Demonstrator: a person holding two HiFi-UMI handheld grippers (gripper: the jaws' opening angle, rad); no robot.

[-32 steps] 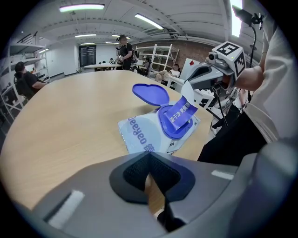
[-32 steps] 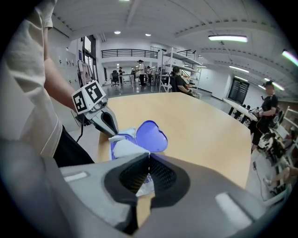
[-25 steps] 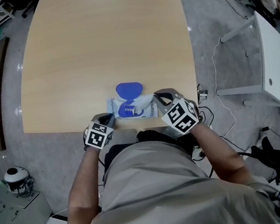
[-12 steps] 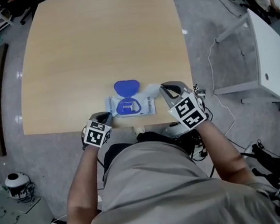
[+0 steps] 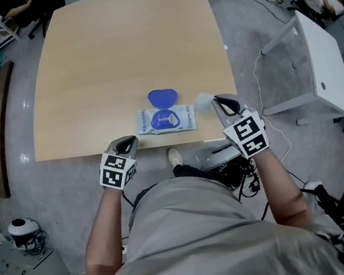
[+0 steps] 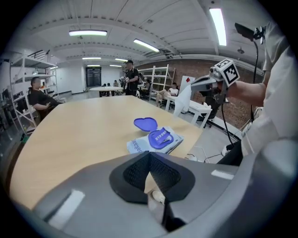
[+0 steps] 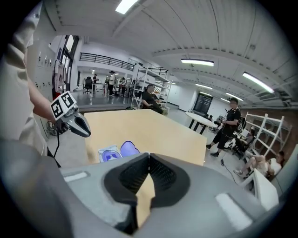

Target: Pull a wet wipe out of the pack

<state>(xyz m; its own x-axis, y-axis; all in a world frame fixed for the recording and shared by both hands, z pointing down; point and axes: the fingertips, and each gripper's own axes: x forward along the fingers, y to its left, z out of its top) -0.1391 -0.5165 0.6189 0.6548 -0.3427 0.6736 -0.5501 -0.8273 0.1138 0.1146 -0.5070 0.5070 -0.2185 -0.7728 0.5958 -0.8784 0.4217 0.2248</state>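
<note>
Both forearms reach forward from the body to the near edge of the broad tabletop (image 5: pixel 122 58), each tool tipped downward. The left tool (image 5: pixel 128 145) hangs just off that edge, its jaws pressed together on nothing. The right tool (image 5: pixel 217 100) is over the tabletop's near right corner, its jaws also tight together. A pale wet wipe (image 5: pixel 204 101) shows at its tip in the head view, too blurred to make out its shape.

A white table (image 5: pixel 325 66) stands to the right across the grey floor. The pack (image 5: pixel 185 117) lies flat near the near edge, between the tools and apart from both. Its blue lid (image 5: pixel 162 96) is flipped open toward the far side. A shoe (image 5: pixel 175 157) shows under the near edge.

A second ago the left tool rested against the pack's left end and the right tool was at the opening, with the wipe still running into it. Now both tools are clear of the pack and the wipe is free of it.
</note>
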